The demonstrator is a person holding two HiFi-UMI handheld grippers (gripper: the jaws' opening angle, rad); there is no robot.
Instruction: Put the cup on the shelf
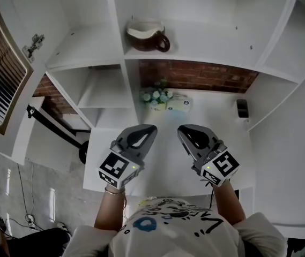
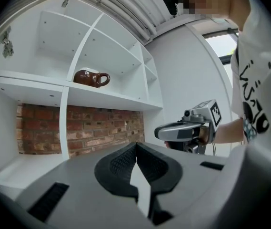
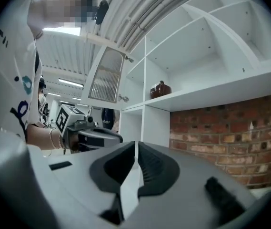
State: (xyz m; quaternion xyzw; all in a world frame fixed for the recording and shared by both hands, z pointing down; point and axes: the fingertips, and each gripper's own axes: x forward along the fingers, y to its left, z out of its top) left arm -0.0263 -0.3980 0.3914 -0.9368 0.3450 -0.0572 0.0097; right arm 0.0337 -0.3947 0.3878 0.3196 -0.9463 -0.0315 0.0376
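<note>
Judging placement complete: cup (image 1: 147, 35) sits on shelf (image 1: 206, 50); left claw (image 1: 151, 128) and right claw (image 1: 181, 128) are pressed together, empty; retreat next.

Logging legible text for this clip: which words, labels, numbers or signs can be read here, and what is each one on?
No text can be read.
Shirt: black hand-drawn lettering, cut off and distorted, unreadable.
Left gripper and right gripper: square marker patterns only, no words.
Pale green box: print too small to read.
Brown cup: no print visible.
</note>
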